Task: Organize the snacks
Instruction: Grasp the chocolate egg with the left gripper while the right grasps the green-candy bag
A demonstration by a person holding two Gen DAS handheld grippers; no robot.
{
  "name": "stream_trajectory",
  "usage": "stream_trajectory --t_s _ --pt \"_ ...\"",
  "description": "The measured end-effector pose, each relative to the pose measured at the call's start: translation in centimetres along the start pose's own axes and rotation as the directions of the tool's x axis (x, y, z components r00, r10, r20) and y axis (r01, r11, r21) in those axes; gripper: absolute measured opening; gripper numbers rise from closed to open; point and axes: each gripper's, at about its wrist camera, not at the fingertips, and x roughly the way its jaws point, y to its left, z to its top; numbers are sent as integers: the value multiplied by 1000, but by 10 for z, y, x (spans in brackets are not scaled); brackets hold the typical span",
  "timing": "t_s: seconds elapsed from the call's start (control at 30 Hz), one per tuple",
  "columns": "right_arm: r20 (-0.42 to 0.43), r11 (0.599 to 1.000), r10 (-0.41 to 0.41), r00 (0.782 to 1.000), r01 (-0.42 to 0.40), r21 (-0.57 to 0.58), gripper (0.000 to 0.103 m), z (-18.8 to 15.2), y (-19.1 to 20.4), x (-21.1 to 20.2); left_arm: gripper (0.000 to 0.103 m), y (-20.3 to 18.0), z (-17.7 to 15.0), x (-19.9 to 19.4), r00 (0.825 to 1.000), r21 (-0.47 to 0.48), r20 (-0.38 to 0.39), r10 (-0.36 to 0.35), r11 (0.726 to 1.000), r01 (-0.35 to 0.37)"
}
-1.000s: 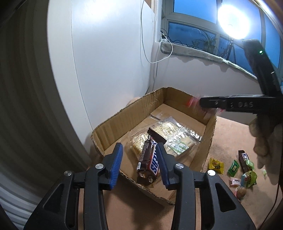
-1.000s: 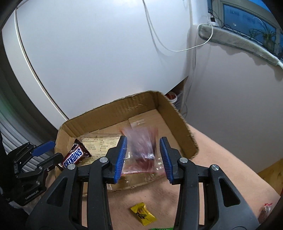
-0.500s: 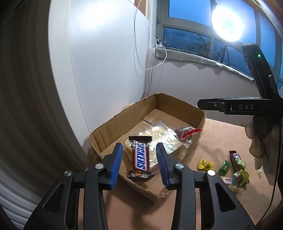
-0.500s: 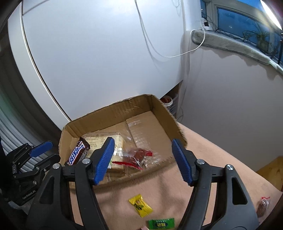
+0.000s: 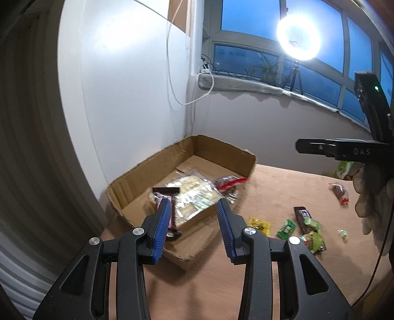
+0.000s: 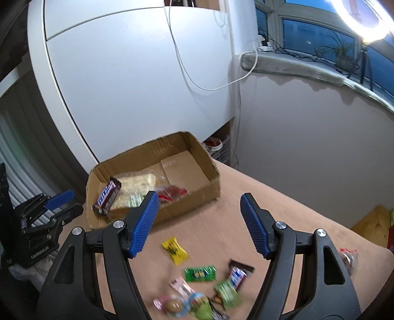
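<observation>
1. Left wrist view: the cardboard box (image 5: 214,152) sits on the table against the white wall. Inside it lie a Snickers bar (image 5: 165,197), a clear packet of pale biscuits (image 5: 194,194) and a clear bag with red snack (image 5: 227,183).
2. The left gripper (image 5: 193,217) hangs above the near corner of the box, its jaws partly open with nothing between them.
3. To the right of the box, loose sweets lie on the table (image 5: 270,283): a yellow candy (image 5: 258,223), a green packet (image 5: 286,227), a second chocolate bar (image 5: 303,217).
4. Right wrist view: the same box (image 6: 172,147) holds the Snickers bar (image 6: 107,194) at its left end and the red bag (image 6: 170,193) near the front wall.
5. The right gripper (image 6: 197,222) has just been opening; its jaws stand wide and empty, in front of the box.
6. Below it lie the yellow candy (image 6: 174,249) and the green packet (image 6: 200,273), well apart from the box. A ring light (image 6: 364,19) shines at the window.
</observation>
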Motion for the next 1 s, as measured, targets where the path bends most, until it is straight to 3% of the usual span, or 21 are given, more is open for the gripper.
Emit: stream_trajectory --t_s 0.43,0.77,1.0 --pt "-20 998 -15 1000 17 65 72 -58 -50 -43 37 -49 -20 -2 991 17 -42 -129 991 129" --pt "-85 998 -12 996 17 56 72 -95 -65 -41 37 -94 -52 10 956 29 -149 -253 965 260" --pt "-142 996 -56 988 65 57 72 -134 -81 -49 37 -116 -67 21 938 55 -201 -282 953 298"
